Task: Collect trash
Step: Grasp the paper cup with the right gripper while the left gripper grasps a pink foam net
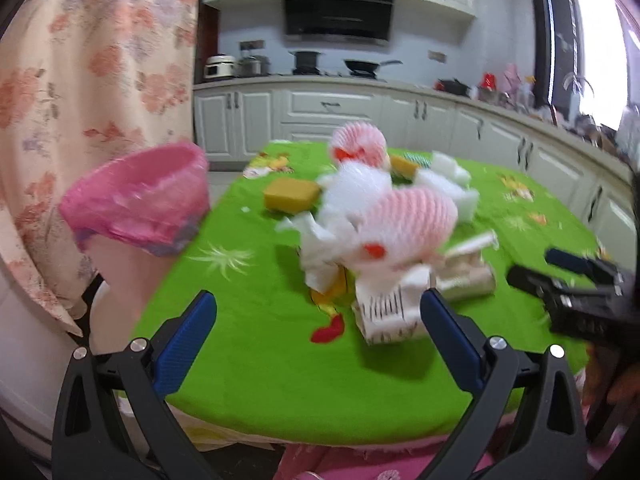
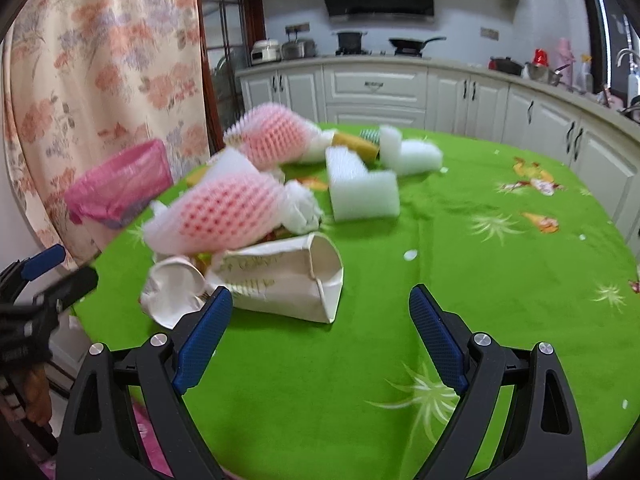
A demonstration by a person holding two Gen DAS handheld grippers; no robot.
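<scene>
Both the left gripper point(image 1: 319, 312) and right gripper point(image 2: 321, 306) are wide open; grab the paper box point(image 2: 286, 280) gently, then carry it to the pink bin point(image 2: 120, 186) beside the table point(image 2: 500, 280)

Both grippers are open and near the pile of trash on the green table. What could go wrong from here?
1. The pink foam fruit net rests loosely atop the flattened white paper carton; pulling the carton could roll the net off the green tablecloth.
2. The pink-lined trash bin stands beyond the table edge, so a light piece might drop short.
3. The left gripper and right gripper aim at one pile and could collide.
</scene>
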